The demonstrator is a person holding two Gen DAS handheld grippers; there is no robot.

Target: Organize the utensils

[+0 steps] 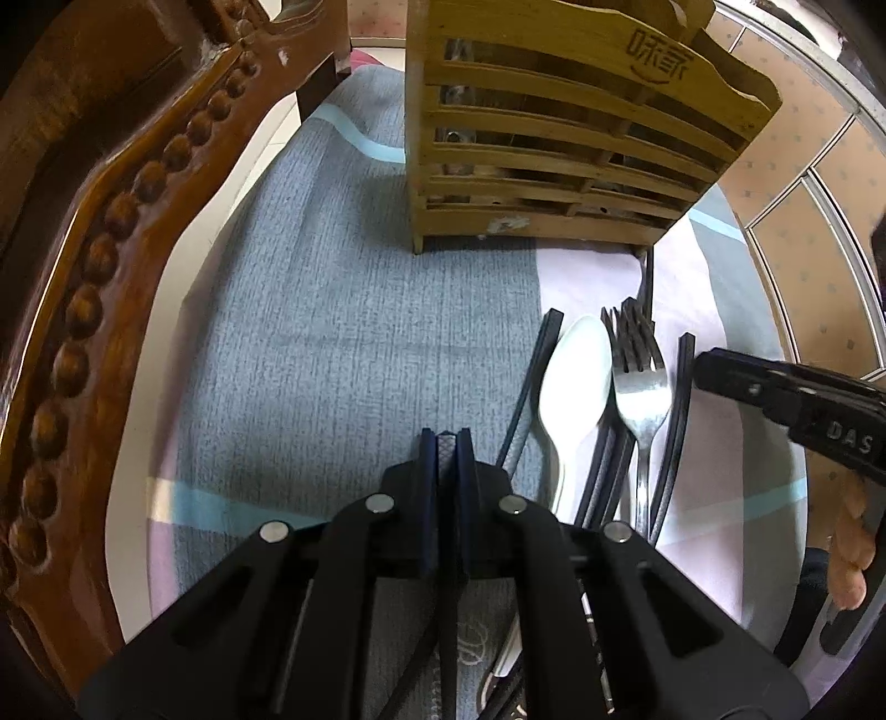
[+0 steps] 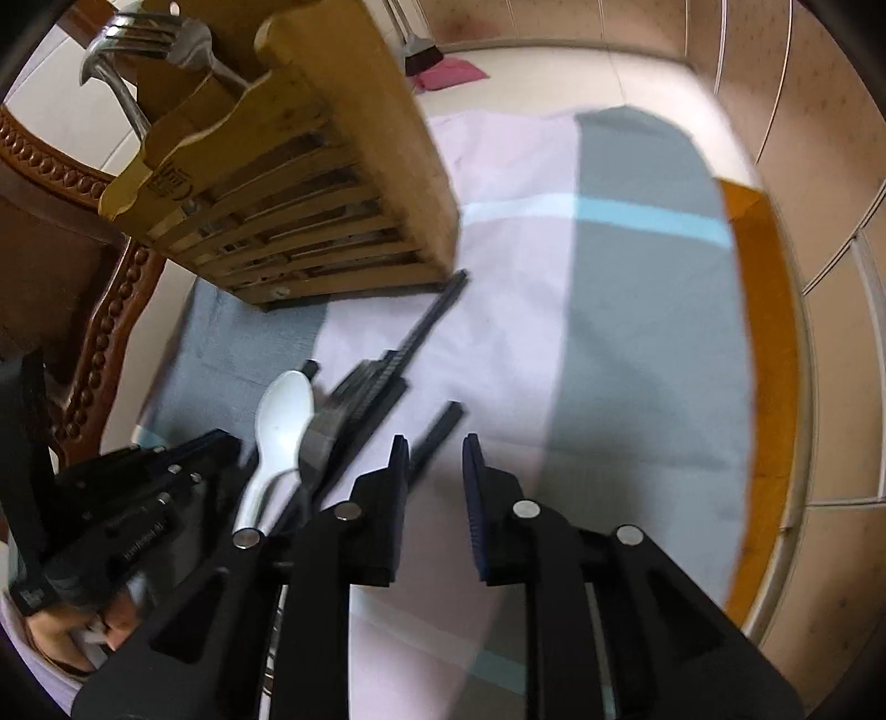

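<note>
A slatted bamboo utensil holder [image 1: 559,138] stands at the back of the cloth-covered table; in the right wrist view [image 2: 310,183] forks [image 2: 160,39] stick out of its top. A white spoon [image 1: 570,387], a steel fork [image 1: 639,382] and several black chopsticks [image 1: 673,432] lie side by side on the cloth. My left gripper [image 1: 447,440] is shut and empty, just left of this pile. My right gripper [image 2: 434,454] is open and empty, above the cloth right of the pile, a chopstick [image 2: 437,435] beside its left finger. It also shows in the left wrist view [image 1: 775,393].
A carved wooden chair [image 1: 111,232] stands along the table's left edge. The grey, pink and blue-striped cloth [image 1: 343,310] covers the round table. Tiled floor and a wall panel [image 2: 803,166] lie beyond the right edge.
</note>
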